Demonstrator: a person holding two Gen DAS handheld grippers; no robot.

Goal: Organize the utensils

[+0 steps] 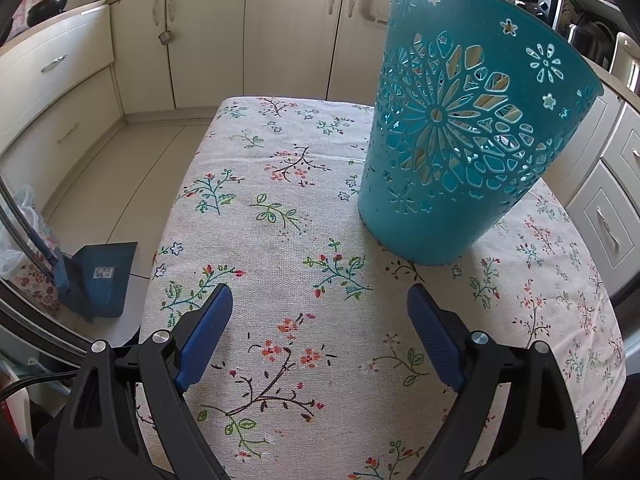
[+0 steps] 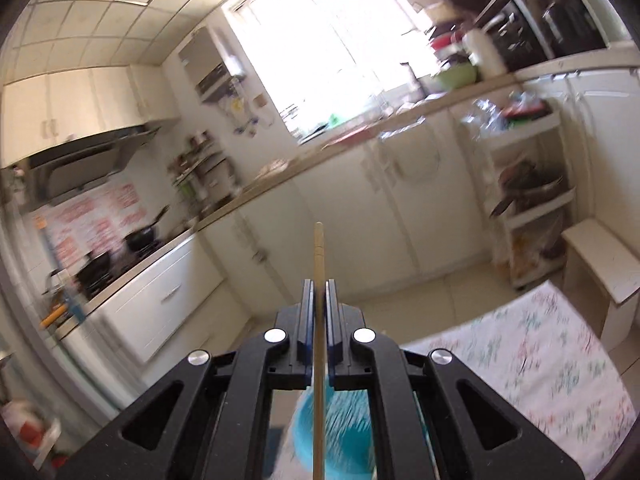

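Right hand-held gripper clamped on a thin, straight wooden stick, most likely a chopstick, pinched partway along its length; upper end poking up past the fingertips, lower end running down between the gripper arms toward the teal perforated plastic basket seen blurred just below. Left hand-held gripper spread wide apart and holding nothing, hovering low over the floral-print cloth covering the bench; same teal basket standing upright on the cloth ahead and to the right, pale slats visible through its cut-outs, probably utensils already inside.

Step in hand, by judgement: lowering the stick into the basket. Best done slowly; right-wrist view smeared by motion, so worth steadying before release. Keep the stick near vertical and its lower tip inside the rim, not against the wall or through a cut-out; whether the tip is already past the rim cannot be told. Release only once the tip rests low inside; a high drop risks a bounce. Light basket liable to tip; empty left gripper well placed to brace its side.
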